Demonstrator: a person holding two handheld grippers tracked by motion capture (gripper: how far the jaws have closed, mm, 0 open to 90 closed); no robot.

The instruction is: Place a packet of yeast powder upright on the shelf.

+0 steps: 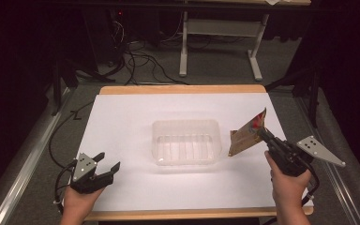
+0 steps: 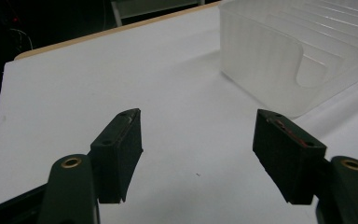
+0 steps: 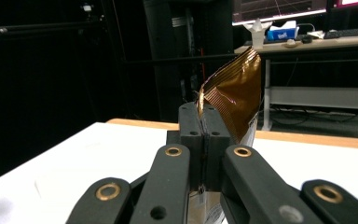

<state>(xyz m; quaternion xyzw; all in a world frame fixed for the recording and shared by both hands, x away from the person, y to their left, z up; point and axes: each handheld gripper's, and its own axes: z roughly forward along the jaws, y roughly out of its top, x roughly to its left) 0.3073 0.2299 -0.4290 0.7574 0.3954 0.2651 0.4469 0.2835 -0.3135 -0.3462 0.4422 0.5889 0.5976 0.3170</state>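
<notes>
Clamping a crinkled brown foil snack pouch (image 1: 246,136) by its top corner, the right hand-held gripper (image 1: 264,133) holds it above the white bench (image 1: 122,122), just right of the clear ribbed plastic tray (image 1: 185,142), while the left hand-held gripper (image 1: 107,161) rests agape.

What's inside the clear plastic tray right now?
Nothing: the clear plastic tray shows only its own ribbed floor. The snack pouch is beside its right end, off the table, pinched in the right gripper. The floor's underside can't be made out.
</notes>
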